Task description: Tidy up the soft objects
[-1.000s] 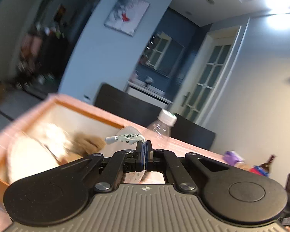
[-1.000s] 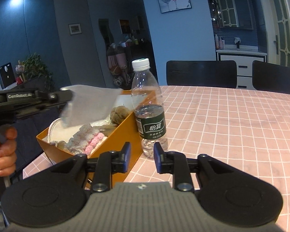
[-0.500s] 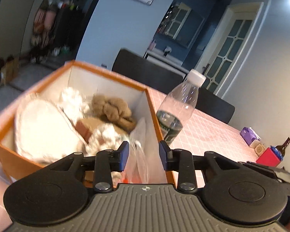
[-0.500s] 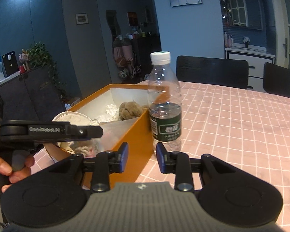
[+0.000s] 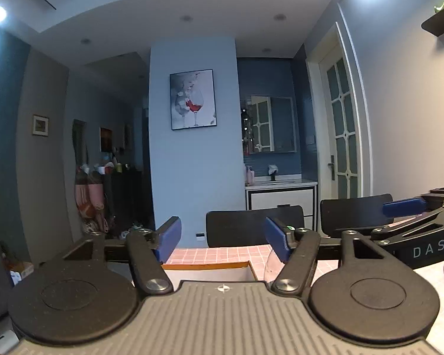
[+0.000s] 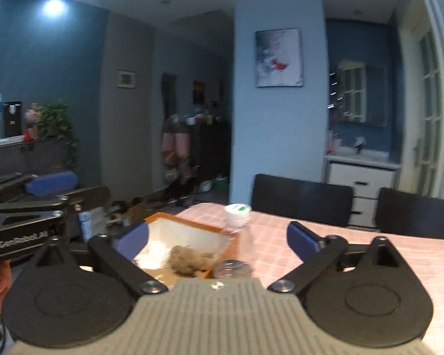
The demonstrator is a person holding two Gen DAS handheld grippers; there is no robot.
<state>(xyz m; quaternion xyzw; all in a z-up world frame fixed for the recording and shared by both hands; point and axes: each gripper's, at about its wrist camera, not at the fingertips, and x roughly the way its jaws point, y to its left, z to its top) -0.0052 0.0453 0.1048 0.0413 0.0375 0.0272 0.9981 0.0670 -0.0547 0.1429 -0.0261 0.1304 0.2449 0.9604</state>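
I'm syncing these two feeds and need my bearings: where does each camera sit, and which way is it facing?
Left wrist: sits on the left gripper, aimed level across the orange box rim toward the wine-glass picture; the right gripper enters from the right.
Right wrist: sits on the right gripper, looking over the box and water bottle; the left gripper and a hand show at left.
Both share the box, picture and black chairs.

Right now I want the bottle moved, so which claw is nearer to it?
Right claw: the bottle stands between its open fingers. The left claw, also open, has the bottle beside its right finger.
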